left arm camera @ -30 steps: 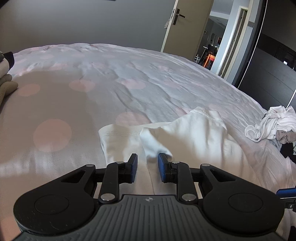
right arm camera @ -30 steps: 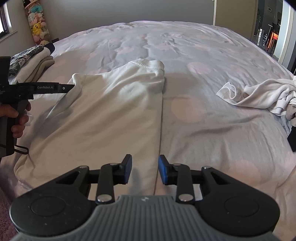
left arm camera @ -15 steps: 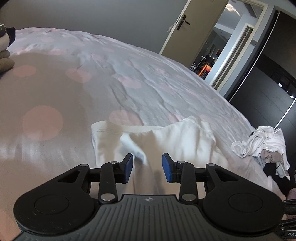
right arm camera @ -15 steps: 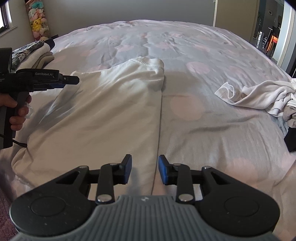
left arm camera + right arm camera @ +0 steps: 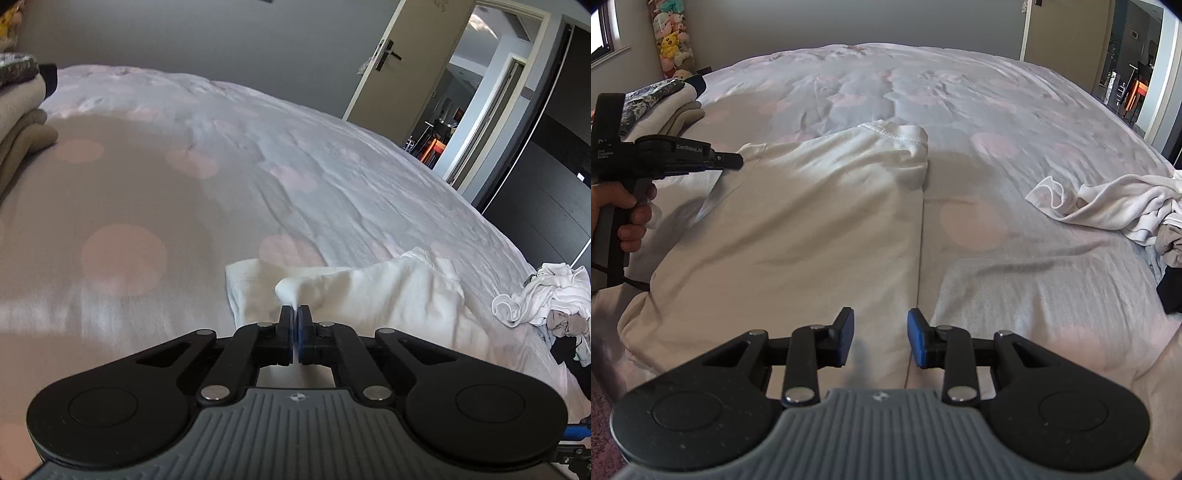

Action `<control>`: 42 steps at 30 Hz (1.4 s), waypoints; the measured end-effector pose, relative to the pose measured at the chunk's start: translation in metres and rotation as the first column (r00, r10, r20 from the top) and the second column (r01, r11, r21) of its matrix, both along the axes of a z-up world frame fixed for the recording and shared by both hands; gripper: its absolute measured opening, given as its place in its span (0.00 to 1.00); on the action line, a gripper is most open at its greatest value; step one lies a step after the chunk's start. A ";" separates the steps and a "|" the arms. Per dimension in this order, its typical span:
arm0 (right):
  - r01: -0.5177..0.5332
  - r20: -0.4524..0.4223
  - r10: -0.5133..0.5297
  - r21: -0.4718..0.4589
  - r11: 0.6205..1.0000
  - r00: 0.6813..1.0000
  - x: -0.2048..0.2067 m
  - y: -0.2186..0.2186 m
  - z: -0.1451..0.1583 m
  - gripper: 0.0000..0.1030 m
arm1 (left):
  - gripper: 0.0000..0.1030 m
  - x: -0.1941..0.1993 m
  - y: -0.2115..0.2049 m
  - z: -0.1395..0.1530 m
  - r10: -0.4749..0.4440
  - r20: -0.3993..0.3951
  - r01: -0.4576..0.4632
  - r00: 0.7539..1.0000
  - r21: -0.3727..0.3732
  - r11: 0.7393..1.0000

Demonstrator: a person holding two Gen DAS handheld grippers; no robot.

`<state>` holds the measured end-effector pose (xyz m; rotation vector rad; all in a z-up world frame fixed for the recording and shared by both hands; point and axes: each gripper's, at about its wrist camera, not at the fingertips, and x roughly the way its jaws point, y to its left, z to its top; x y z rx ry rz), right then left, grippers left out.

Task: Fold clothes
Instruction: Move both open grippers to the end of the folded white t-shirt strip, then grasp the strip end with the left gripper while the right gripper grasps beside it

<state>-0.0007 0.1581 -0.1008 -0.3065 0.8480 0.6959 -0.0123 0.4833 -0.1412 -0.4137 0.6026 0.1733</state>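
A white shirt (image 5: 812, 221) lies flat on the bed, folded lengthwise, collar at the far end. In the left wrist view the shirt (image 5: 388, 291) spreads to the right, and my left gripper (image 5: 294, 312) has its jaws closing tight on a raised pinch of its sleeve-side fabric. The right wrist view shows that left gripper (image 5: 735, 161) from the side, held by a hand (image 5: 631, 218) at the shirt's left edge. My right gripper (image 5: 881, 338) stands open just above the shirt's near end, beside its right folded edge, with the pads clear of the cloth.
The bed's duvet (image 5: 184, 184) is pale with pink dots. A heap of unfolded clothes (image 5: 1115, 206) sits at the right edge, also seen as a heap (image 5: 543, 295). A stack of folded clothes (image 5: 665, 99) rests at the far left. An open door (image 5: 391, 62) stands behind.
My left gripper's jaws went from open around a ridge of shirt fabric to closed on it. The right gripper kept its place and its opening.
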 end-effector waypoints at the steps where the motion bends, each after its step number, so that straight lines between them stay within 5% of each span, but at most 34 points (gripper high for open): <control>1: 0.005 0.001 -0.005 0.001 1.000 1.000 0.001 0.000 0.000 0.34 | 0.00 0.000 -0.004 0.002 -0.001 0.000 0.001 1.000 0.032 0.999; 6: 0.020 -0.007 -0.020 0.006 1.000 1.000 0.007 0.001 -0.002 0.36 | 0.00 0.009 -0.005 -0.010 0.035 -0.101 -0.026 0.994 0.089 0.996; 11: 0.039 -0.035 -0.039 0.022 0.999 0.999 0.019 -0.001 -0.006 0.37 | 0.04 0.004 -0.002 -0.008 0.037 -0.074 -0.032 0.997 0.078 0.996; 13: 0.052 -0.043 -0.050 0.041 0.998 0.998 0.028 -0.001 -0.005 0.44 | 0.19 0.000 0.003 -0.005 0.070 -0.066 -0.066 0.995 0.060 0.996; 15: 0.065 -0.045 -0.062 0.065 0.996 0.997 0.040 0.001 -0.002 0.51 | 0.49 -0.004 0.010 -0.002 0.115 -0.071 -0.113 0.991 0.033 0.993; 17: 0.075 -0.063 -0.069 0.090 0.993 0.996 0.054 0.003 -0.001 0.52 | 0.54 -0.006 0.017 -0.003 0.130 -0.085 -0.132 0.988 -0.018 0.991; 22: 0.110 -0.115 -0.095 0.125 0.986 0.989 0.091 0.017 -0.004 0.53 | 0.50 -0.001 0.021 -0.015 0.096 -0.122 -0.106 0.988 -0.081 0.991; 27: 0.085 -0.107 -0.069 0.155 0.984 0.992 0.099 0.037 0.004 0.53 | 0.09 0.003 0.014 -0.020 0.055 -0.099 -0.064 0.994 -0.081 0.995; 35: -0.078 -0.088 0.097 0.197 0.977 0.991 0.082 0.101 0.023 0.53 | 0.04 0.001 -0.015 0.000 -0.075 0.024 0.075 0.997 0.015 0.997; 42: -0.077 -0.194 0.129 0.254 0.964 0.972 0.090 0.145 0.018 0.51 | 0.04 0.006 -0.042 0.000 -0.211 0.045 0.207 0.976 0.087 0.974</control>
